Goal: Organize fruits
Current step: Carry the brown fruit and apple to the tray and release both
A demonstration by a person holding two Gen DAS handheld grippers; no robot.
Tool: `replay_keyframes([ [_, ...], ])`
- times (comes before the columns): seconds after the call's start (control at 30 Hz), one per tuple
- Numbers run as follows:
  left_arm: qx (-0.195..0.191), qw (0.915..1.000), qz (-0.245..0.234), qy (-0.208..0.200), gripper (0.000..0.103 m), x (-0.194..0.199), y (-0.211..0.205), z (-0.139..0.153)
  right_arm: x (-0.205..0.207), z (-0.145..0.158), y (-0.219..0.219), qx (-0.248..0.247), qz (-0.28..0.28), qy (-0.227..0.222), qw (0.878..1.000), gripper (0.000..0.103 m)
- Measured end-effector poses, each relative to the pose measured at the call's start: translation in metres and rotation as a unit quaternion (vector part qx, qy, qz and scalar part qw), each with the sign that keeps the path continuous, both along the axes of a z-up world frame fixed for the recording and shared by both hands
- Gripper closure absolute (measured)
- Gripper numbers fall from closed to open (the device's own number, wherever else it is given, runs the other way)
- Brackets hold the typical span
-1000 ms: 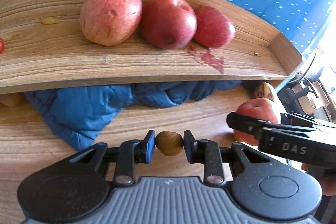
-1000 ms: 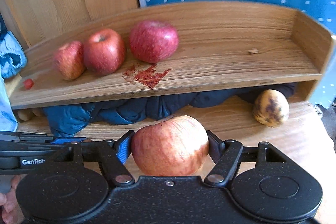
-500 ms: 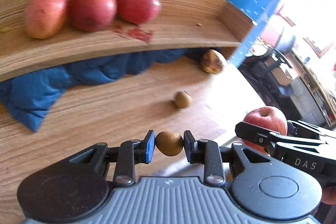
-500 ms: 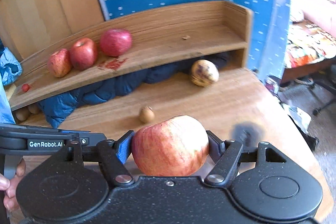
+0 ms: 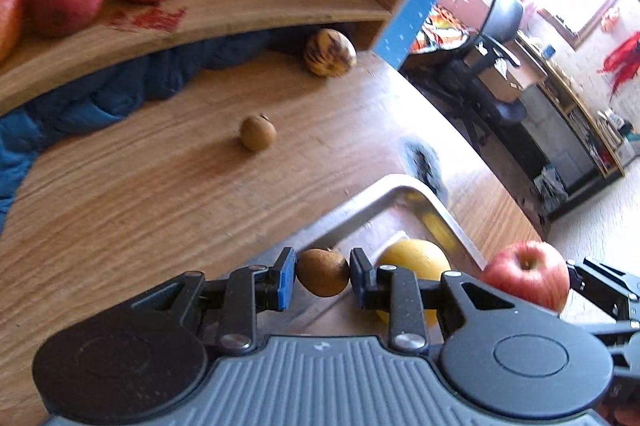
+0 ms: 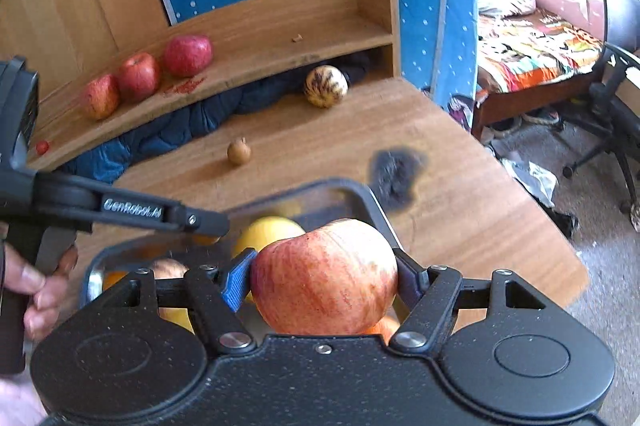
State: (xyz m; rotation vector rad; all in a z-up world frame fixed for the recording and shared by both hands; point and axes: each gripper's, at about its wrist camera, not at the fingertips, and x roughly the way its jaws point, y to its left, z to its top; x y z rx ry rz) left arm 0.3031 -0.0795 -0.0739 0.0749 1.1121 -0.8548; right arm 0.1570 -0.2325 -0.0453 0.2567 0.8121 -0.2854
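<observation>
While above the tray [image 5: 400, 188], left claw [image 5: 322, 278] grips kiwi [image 5: 322, 278], right claw [image 6: 324, 282] clamps apple [image 6: 324, 282].

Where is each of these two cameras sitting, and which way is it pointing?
Left wrist view: rides the left tool, which grips a small brown fruit, looking across the wooden table at the shelf; no body part shows.
Right wrist view: rides the right tool, which grips a red-yellow apple above a metal tray; a hand shows at left.
Both share the three red apples, the loose brown fruit and each other's tool.
</observation>
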Motion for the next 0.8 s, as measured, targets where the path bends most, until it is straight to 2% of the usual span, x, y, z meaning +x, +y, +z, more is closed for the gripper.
replay_keyframes([
  [0.27, 0.023, 0.9996, -0.017, 0.002, 0.071, -0.007, -0.015, -0.007, -0.010, -0.015, 0.007, 0.004, 0.005, 0.025, 1.000, 0.031],
  [0.6, 0.042, 0.9991, -0.009, 0.007, 0.071, -0.005, -0.010, -0.010, -0.002, -0.022, 0.035, -0.061, 0.083, 0.047, 0.994, 0.031],
  [0.8, 0.046, 0.9988, -0.014, 0.006, 0.071, -0.006, -0.010, -0.011, 0.001, -0.026, 0.044, -0.091, 0.107, 0.055, 0.989, 0.031],
])
